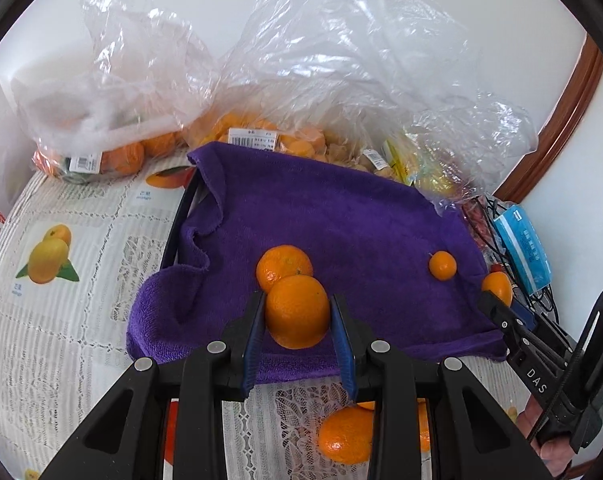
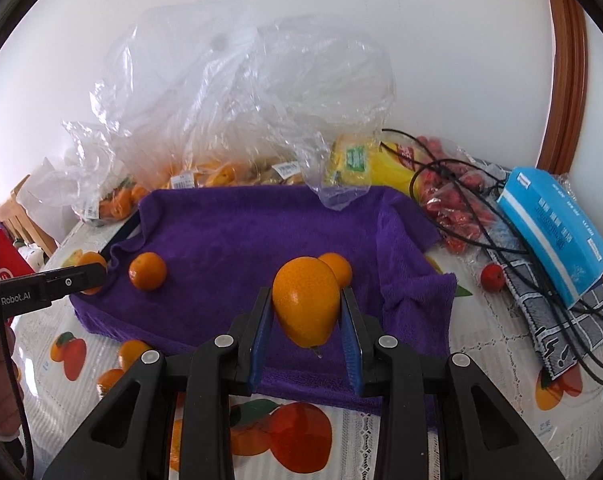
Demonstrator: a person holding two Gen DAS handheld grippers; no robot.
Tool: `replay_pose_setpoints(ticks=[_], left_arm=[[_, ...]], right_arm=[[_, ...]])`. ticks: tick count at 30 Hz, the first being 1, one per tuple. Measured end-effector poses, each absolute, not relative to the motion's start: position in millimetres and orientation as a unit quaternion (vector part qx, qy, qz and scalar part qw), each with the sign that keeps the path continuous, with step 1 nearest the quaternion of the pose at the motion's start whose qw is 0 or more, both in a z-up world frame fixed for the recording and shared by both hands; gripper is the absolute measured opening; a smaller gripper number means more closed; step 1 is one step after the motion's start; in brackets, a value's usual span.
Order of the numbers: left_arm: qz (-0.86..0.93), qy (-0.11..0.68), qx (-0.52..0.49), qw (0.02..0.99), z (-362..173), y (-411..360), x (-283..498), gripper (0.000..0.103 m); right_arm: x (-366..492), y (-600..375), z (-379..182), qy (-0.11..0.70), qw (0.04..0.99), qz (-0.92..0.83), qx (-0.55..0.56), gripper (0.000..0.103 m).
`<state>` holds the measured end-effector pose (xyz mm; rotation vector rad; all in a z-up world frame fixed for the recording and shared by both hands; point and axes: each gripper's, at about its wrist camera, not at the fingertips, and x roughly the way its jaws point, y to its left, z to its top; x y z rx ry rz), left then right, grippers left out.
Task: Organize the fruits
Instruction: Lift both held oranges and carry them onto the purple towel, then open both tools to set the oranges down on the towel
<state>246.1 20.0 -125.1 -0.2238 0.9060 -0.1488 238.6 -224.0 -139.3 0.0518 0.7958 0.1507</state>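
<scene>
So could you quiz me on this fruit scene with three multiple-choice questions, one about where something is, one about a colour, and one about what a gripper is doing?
1. Where does the blue packet lie?
A. On the purple towel
B. Off the towel, on the table beside the black cables
C. Inside a plastic bag

2. What colour is the towel?
A. Green
B. Purple
C. White

3. What is the right gripper doing?
A. Standing open and empty
B. Pinching the towel
C. Clamped on an orange fruit

Answers:
1 B, since the right wrist view shows it past the towel's edge, next to the cables.
2 B, since both views show it purple.
3 C, since its blue pads press on both sides of the held fruit.
</scene>
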Motion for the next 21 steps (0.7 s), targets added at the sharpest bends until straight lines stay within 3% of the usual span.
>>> replay_pose_setpoints(ticks=[21], left_arm=[[-0.019, 0.441, -0.133, 0.887, -150.1, 36.7, 262.7, 0.031]], right_arm=[[247.8, -228.2, -160.6, 0.408, 0.911, 0.055, 0.03, 0.03]])
